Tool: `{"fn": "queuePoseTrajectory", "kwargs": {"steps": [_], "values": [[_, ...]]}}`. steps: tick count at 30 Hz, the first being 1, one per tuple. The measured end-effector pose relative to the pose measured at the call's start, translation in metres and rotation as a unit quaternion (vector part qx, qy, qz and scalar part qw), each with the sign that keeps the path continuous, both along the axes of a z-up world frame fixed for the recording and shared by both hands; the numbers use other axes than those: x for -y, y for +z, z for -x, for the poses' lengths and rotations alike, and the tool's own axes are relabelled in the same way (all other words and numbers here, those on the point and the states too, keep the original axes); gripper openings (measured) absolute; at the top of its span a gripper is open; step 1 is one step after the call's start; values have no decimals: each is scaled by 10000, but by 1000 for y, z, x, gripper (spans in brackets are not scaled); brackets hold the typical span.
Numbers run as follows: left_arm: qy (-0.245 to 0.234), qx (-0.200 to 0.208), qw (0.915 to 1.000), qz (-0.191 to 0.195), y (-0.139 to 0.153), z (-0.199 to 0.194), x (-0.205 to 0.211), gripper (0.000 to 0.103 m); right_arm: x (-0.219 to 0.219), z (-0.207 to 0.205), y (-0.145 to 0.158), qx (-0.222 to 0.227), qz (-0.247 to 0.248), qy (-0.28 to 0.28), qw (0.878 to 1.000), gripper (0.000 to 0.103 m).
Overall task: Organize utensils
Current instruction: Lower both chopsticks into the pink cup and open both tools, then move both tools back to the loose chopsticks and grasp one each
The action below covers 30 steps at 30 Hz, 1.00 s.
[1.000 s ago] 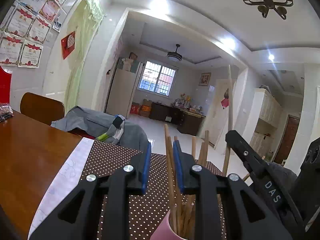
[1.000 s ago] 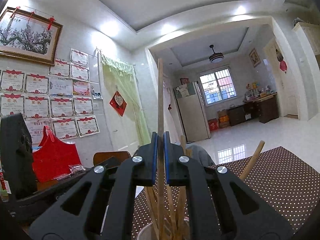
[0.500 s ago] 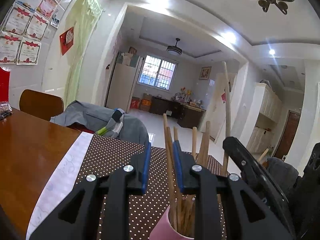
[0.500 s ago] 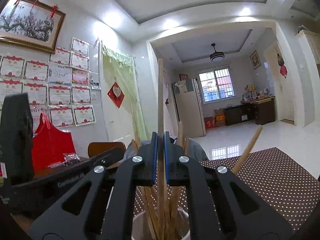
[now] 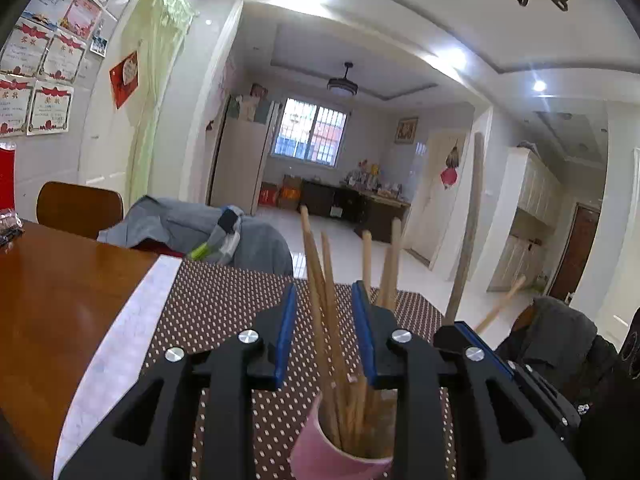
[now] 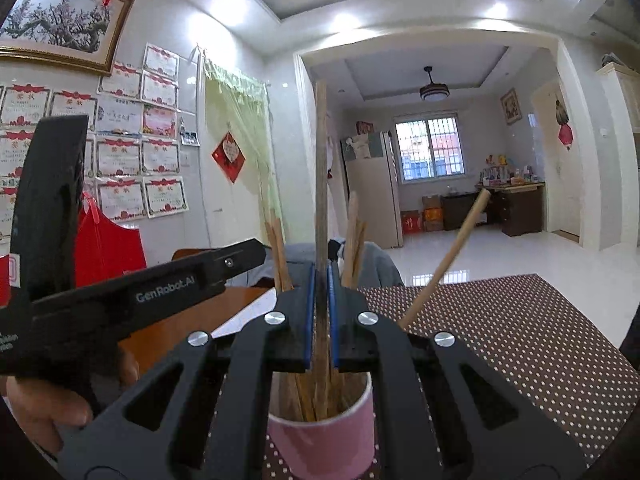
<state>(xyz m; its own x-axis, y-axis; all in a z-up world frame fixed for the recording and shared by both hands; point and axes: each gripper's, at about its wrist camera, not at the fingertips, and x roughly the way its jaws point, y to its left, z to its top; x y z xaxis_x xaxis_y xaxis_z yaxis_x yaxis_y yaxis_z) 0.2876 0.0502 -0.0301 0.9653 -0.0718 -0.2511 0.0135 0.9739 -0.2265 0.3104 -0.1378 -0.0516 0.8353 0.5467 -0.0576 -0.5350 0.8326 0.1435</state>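
A pink cup (image 6: 320, 444) holding several wooden chopsticks stands on the brown dotted placemat (image 6: 512, 320). My right gripper (image 6: 320, 280) is shut on one upright chopstick (image 6: 321, 168), whose lower end sits in the cup. Another chopstick (image 6: 444, 260) leans out to the right. In the left wrist view the cup (image 5: 320, 452) is just below my left gripper (image 5: 325, 300), which is open with chopsticks (image 5: 320, 280) standing between its fingers. The right gripper (image 5: 460, 328) and its held chopstick (image 5: 466, 232) show at the right.
The wooden table (image 5: 52, 288) extends left of the placemat (image 5: 224, 312). A chair with grey clothing (image 5: 192, 228) stands behind it. A red bag (image 6: 108, 248) is at the far left. The left gripper's body (image 6: 132, 292) crosses the right wrist view.
The right gripper has lowered its chopstick further into the cup. The left gripper has moved slightly closer over the cup and stays open.
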Motion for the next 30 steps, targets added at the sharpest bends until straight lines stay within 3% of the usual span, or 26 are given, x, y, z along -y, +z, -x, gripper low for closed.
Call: {"fn": "queuePoseTrajectory", "kwargs": {"steps": [6, 8, 9, 22, 26, 30], "values": [[-17, -163, 9998, -82, 0, 13, 4, 31, 5, 2, 2, -272, 18, -126, 9995, 11], [-16, -227, 9997, -84, 2, 17, 4, 34, 7, 2, 4, -361, -15, -200, 9991, 39], [-9, -251, 9996, -88, 2, 20, 4, 36, 8, 4, 6, -371, -28, -221, 9991, 45], [-119, -594, 9978, -263, -3, 69, 19, 38, 17, 40, 13, -573, 89, -421, 9974, 48], [-188, -933, 9948, -377, -9, 81, 22, 40, 19, 48, 8, -1064, 348, -416, 9928, 53], [-406, -1594, 9850, -520, -25, 92, 29, 40, 19, 55, -5, -1645, 665, -426, 9832, 53]]}}
